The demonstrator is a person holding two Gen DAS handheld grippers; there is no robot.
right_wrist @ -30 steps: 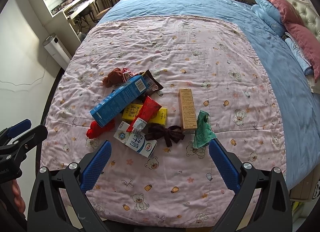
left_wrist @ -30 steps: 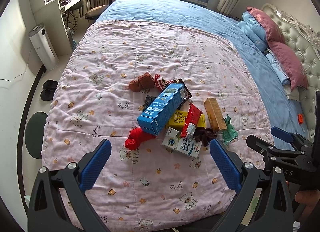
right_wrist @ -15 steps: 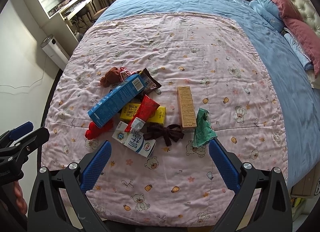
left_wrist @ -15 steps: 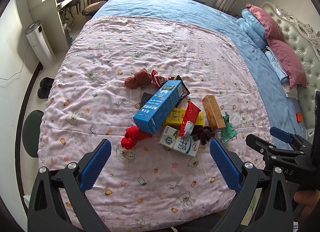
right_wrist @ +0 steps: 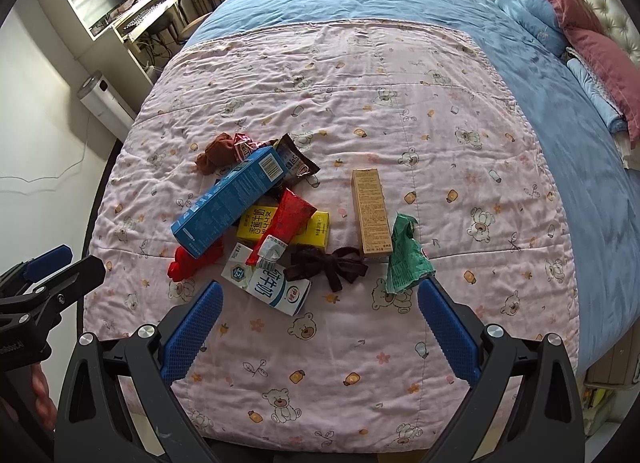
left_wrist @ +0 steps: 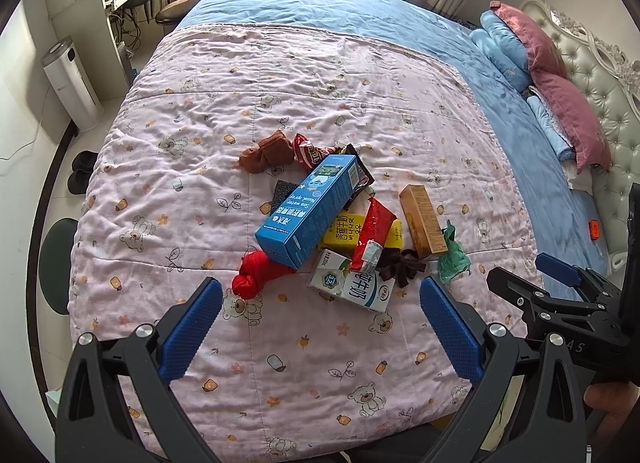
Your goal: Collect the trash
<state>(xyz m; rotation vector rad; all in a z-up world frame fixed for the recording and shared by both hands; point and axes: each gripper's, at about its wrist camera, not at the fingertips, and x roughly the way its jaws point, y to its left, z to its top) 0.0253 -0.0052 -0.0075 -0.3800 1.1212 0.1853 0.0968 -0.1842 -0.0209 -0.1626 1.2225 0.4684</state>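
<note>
A pile of trash lies on the pink quilt (left_wrist: pixel 320 95): a blue box (left_wrist: pixel 308 209) (right_wrist: pixel 228 203), a yellow carton (left_wrist: pixel 348 229), a red tube (right_wrist: pixel 286 223), a white milk carton (left_wrist: pixel 354 287) (right_wrist: pixel 268 283), a tan box (left_wrist: pixel 422 223) (right_wrist: pixel 370 211), a green wrapper (right_wrist: pixel 406 259), a brown wrapper (right_wrist: pixel 296 161). Socks and a dark bow (right_wrist: pixel 330 265) lie among them. My left gripper (left_wrist: pixel 320 327) and right gripper (right_wrist: pixel 318 329) are both open and empty, held above the bed's near edge, short of the pile.
Pillows (left_wrist: pixel 560 103) and a padded headboard (left_wrist: pixel 616 79) are on the right. A desk (right_wrist: pixel 132 19) with chairs, a white air purifier (left_wrist: pixel 70 83) and slippers (left_wrist: pixel 82 177) stand on the floor to the left. A round stool (left_wrist: pixel 56 263) is beside the bed.
Both grippers have moved a little closer to the bed and the pile. Nothing on the bed has moved. Both stay open.
</note>
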